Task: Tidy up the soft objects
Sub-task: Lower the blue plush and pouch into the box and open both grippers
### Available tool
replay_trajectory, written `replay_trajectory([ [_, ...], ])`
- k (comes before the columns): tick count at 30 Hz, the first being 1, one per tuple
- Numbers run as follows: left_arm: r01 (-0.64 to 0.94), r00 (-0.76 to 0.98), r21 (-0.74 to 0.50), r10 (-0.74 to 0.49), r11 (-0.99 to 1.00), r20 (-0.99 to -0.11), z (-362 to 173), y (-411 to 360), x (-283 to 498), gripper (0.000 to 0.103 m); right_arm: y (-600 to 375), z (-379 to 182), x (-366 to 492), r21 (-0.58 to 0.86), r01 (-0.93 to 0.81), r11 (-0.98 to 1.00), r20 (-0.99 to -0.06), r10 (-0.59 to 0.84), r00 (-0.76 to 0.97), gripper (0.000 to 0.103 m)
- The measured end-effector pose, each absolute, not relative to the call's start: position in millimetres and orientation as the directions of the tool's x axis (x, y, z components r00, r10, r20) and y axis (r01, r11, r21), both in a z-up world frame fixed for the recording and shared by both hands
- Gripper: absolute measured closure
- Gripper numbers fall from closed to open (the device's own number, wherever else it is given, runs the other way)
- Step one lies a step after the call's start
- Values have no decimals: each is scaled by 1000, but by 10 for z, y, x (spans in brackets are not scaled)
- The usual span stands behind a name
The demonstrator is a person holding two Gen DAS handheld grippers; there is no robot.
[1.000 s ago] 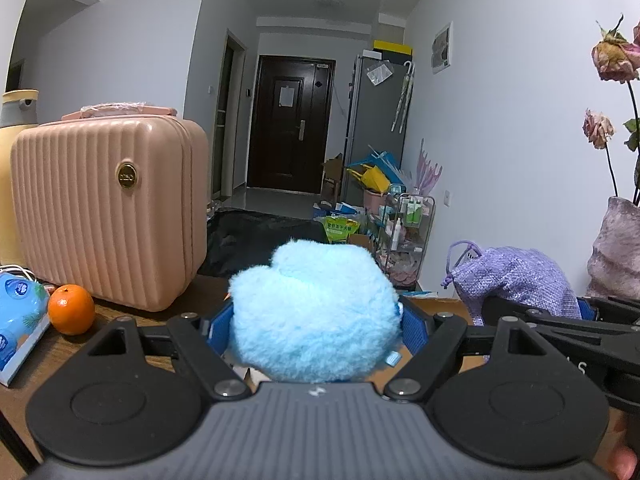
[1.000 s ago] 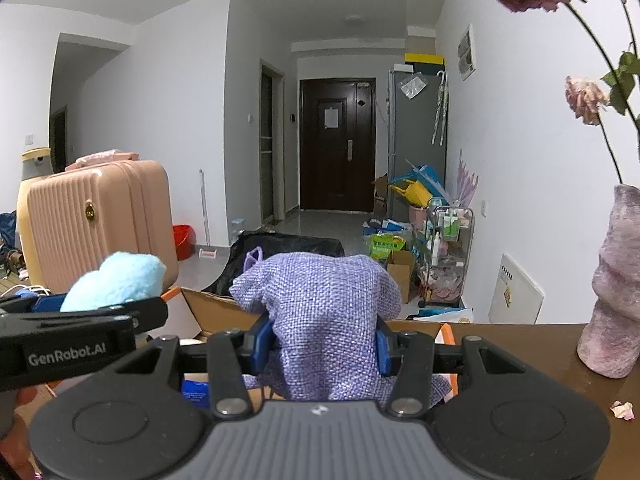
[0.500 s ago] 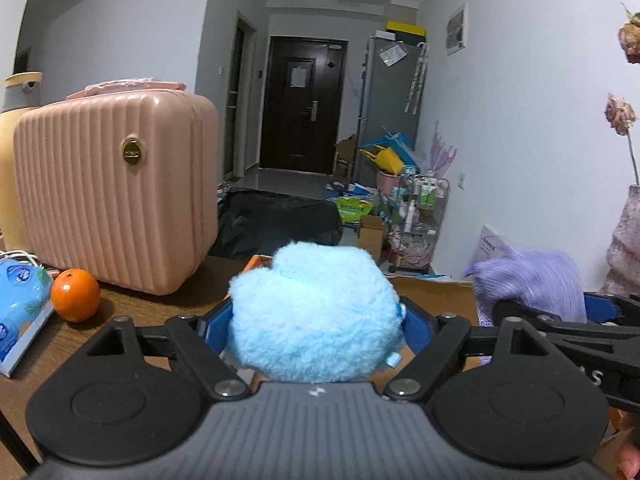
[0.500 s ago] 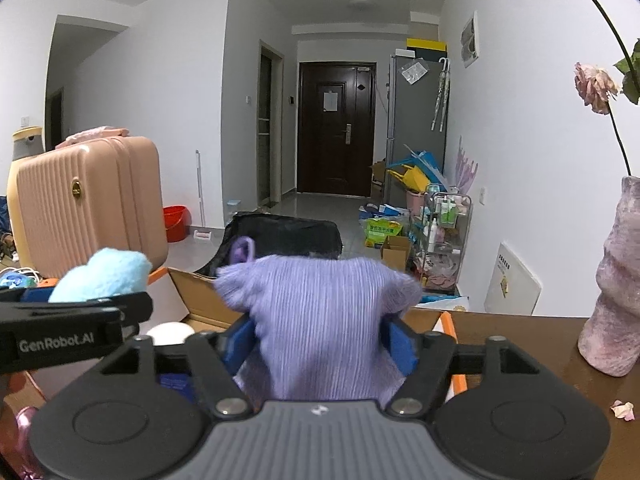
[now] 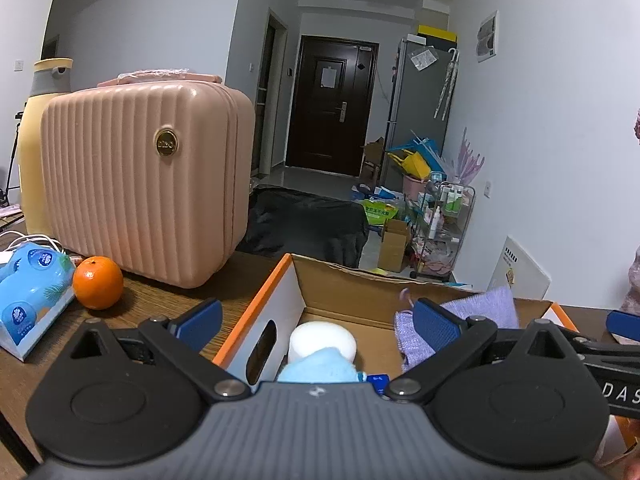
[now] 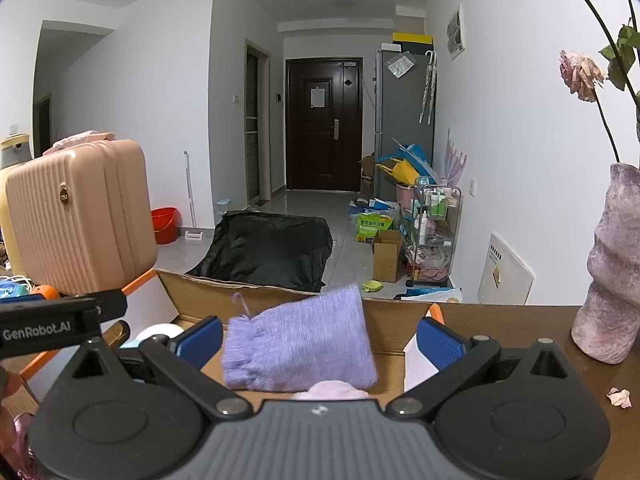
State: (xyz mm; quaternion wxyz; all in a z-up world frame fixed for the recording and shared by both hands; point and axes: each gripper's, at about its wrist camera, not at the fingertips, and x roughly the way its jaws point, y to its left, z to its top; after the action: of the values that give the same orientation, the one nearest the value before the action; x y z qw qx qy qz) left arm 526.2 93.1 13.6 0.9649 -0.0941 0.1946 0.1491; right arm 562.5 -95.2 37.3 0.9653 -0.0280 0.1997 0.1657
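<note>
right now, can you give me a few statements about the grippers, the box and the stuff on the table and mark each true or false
1. The left gripper is clamped on the blue plush toy. False: its jaws have just opened wide and the toy lies below them in the cardboard box.
2. The purple drawstring pouch is blurred between the right gripper's spread pads, not pressed by them. True.
3. An orange sits on the table in front of the pink ribbed case. True.
4. The orange is inside the box. False: it sits outside, to its left.
5. A white round object is in the box. True.
</note>
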Motion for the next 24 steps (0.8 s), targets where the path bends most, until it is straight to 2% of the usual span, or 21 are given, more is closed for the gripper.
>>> replay_trajectory([
  [24, -308, 890, -104, 248, 946, -382, 166, 807, 5069, 0, -1065, 364, 5288, -5, -325, 946, -382, 298, 875, 0],
])
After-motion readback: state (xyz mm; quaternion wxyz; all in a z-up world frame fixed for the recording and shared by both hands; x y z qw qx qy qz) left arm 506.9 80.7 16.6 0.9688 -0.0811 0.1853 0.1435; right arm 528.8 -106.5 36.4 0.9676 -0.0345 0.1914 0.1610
